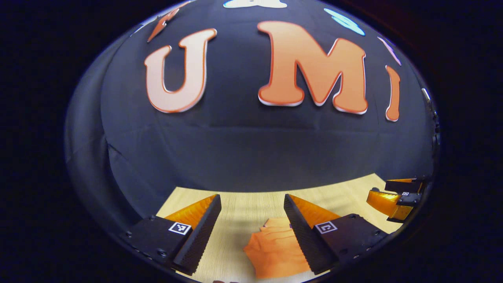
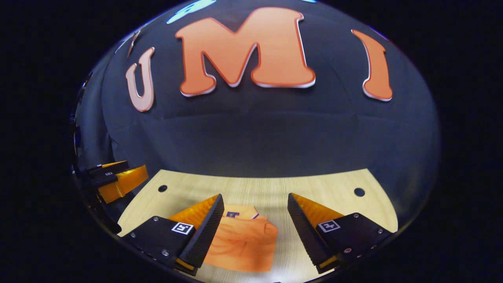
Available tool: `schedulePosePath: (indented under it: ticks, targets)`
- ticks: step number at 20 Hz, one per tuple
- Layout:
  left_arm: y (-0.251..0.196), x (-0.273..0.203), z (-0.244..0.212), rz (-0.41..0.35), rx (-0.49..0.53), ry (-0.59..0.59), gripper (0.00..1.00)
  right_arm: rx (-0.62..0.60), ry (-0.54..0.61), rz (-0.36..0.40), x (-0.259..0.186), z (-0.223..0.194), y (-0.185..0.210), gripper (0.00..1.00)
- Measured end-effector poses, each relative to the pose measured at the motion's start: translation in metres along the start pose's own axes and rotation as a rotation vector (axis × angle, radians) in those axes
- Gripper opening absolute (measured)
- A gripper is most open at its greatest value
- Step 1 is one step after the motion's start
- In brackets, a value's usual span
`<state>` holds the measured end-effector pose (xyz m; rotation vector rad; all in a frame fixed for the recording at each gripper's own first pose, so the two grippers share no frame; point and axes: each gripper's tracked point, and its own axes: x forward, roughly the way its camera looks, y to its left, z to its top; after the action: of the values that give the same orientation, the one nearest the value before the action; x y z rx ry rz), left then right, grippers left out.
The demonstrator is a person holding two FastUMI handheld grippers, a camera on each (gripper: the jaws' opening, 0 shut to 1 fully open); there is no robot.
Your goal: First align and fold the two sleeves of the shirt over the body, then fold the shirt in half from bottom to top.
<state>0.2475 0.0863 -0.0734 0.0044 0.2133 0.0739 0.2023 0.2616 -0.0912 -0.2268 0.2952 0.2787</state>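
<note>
An orange shirt (image 1: 277, 249) lies folded into a small bundle on the light wooden table (image 1: 243, 208), low in the left gripper view. My left gripper (image 1: 252, 232) hangs above it, open, its jaws wide apart with nothing between them. In the right gripper view the same shirt (image 2: 241, 243) lies flat with its collar label toward the wall, just below and between the fingers of my right gripper (image 2: 255, 232), which is open and holds nothing. The right gripper (image 1: 397, 198) also shows at the far right of the left gripper view, and the left gripper (image 2: 118, 179) at the far left of the right gripper view.
The table (image 2: 314, 188) runs back to the black cloth wall (image 2: 251, 137). Two small dark holes (image 2: 162, 188) (image 2: 359, 192) sit near the table's far corners.
</note>
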Motion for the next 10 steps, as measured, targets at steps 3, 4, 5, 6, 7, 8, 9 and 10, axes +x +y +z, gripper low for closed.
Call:
schedulePosePath:
  ticks: [3,4,5,6,7,8,9,10]
  targets:
    - [0.009,-0.051,0.027,0.014,-0.045,-0.081,0.98,-0.030,-0.107,0.004,-0.049,0.024,0.010,0.99]
    - [0.010,-0.067,0.035,0.016,-0.048,-0.106,0.98,-0.027,-0.136,0.010,-0.066,0.029,0.017,0.99]
    - [0.005,-0.082,0.040,0.014,-0.046,-0.129,0.99,-0.015,-0.164,0.029,-0.080,0.035,0.025,0.99]
    - [0.004,-0.096,0.045,0.007,-0.043,-0.147,0.99,-0.001,-0.186,0.057,-0.093,0.042,0.037,0.99]
    - [0.003,-0.110,0.047,-0.003,-0.037,-0.165,1.00,0.010,-0.210,0.081,-0.106,0.045,0.044,0.99]
    - [0.003,-0.119,0.048,-0.007,-0.029,-0.179,1.00,0.014,-0.235,0.095,-0.116,0.046,0.047,0.99]
    - [0.002,-0.128,0.048,-0.009,-0.017,-0.186,1.00,0.005,-0.263,0.099,-0.125,0.048,0.049,0.98]
    - [0.002,-0.132,0.047,-0.008,-0.008,-0.189,0.99,-0.009,-0.280,0.091,-0.133,0.050,0.049,0.98]
